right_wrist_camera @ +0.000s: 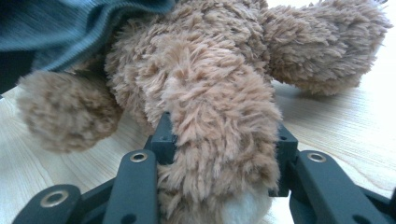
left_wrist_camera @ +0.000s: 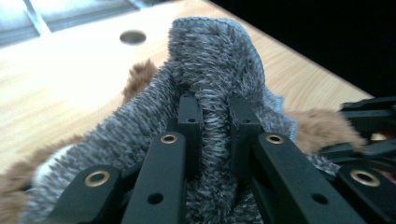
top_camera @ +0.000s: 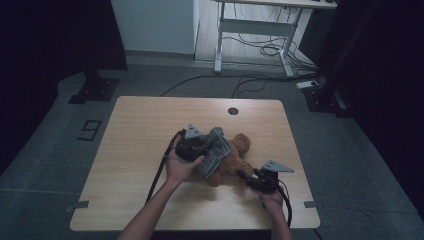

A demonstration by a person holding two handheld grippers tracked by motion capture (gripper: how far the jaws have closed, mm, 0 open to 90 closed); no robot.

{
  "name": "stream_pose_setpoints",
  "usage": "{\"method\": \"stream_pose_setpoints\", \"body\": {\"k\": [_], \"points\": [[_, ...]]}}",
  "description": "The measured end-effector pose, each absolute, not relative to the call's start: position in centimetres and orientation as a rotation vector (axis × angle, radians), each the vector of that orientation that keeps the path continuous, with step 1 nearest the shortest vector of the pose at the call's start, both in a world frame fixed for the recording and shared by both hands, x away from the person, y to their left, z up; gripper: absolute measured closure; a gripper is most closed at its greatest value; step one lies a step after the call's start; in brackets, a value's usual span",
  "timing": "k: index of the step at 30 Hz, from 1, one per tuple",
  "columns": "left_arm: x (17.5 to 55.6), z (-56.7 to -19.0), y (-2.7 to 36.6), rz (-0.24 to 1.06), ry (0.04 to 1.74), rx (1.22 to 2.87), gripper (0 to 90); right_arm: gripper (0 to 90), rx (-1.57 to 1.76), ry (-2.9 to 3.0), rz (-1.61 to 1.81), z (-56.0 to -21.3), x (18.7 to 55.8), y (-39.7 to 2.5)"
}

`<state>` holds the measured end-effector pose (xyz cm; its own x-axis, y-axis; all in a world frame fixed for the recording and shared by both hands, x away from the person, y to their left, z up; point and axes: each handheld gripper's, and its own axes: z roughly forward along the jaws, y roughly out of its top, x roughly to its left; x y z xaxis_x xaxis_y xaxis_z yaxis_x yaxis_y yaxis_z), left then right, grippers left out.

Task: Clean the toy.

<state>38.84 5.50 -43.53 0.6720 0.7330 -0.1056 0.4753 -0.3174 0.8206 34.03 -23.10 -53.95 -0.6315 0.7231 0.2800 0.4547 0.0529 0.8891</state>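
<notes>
Wooden bench (top_camera: pixel 140 140) holds a brown teddy bear (top_camera: pixel 235 157). Left gripper (left_wrist_camera: pixel 214 122) jaws pinch its grey garment (left_wrist_camera: pixel 210 60); right gripper (right_wrist_camera: pixel 223 140) jaws clamp a furry leg (right_wrist_camera: pixel 219 130).

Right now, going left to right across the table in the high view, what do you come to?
left gripper pinching the grey knitted garment → brown teddy bear → right gripper closed around one of the bear's limbs.
</notes>
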Motion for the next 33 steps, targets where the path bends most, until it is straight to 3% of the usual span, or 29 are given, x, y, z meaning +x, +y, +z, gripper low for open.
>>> {"method": "stream_pose_setpoints", "body": {"k": [7,13,18,24,33], "points": [[39.2,-44.9,7.0,0.38,0.98,1.986,78.0,57.9,1.201,2.099,1.609,-54.0,34.1,-23.1],[37.9,-43.4,9.5,0.492,0.955,1.967,78.0,57.9,1.21,2.105,1.605,-54.0,34.1,-23.1],[38.5,-43.7,12.8,0.541,1.037,1.962,78.1,57.9,1.212,2.103,1.607,-54.1,34.1,-23.1],[39.2,-46.6,15.7,0.471,1.147,1.93,78.0,57.9,1.206,2.11,1.609,-54.1,34.1,-23.0],[38.8,-48.3,17.5,0.499,1.202,1.949,78.1,57.9,1.211,2.115,1.604,-54.2,34.1,-22.9]]}}
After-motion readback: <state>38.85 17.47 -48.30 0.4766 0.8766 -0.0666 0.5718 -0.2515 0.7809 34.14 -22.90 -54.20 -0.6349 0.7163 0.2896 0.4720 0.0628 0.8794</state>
